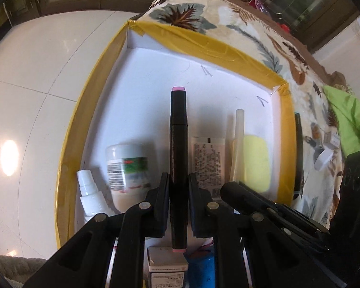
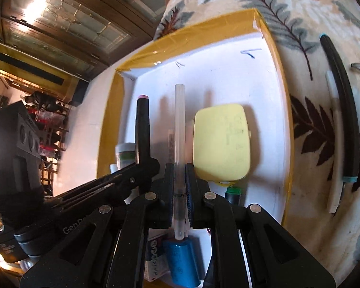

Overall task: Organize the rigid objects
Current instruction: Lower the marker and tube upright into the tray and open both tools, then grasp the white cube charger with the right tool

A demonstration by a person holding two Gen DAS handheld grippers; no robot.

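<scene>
Above the yellow-rimmed box (image 1: 254, 60), the left gripper (image 1: 178, 187) has its fingers clamped on a black marker (image 1: 178, 144) and the right gripper (image 2: 180, 184) on a clear tube (image 2: 180, 124), both lengthwise, presumably for laying beside the yellow case (image 2: 222, 144).

Each tool, left (image 1: 178, 187) and right (image 2: 180, 187), is matte black plastic, its linkage arms pinned with round silver rivets

Leaf-print blanket (image 2: 307, 55), glossy tiled floor (image 1: 36, 96) (sunlit), glass-fronted cabinet (image 2: 60, 24).
</scene>
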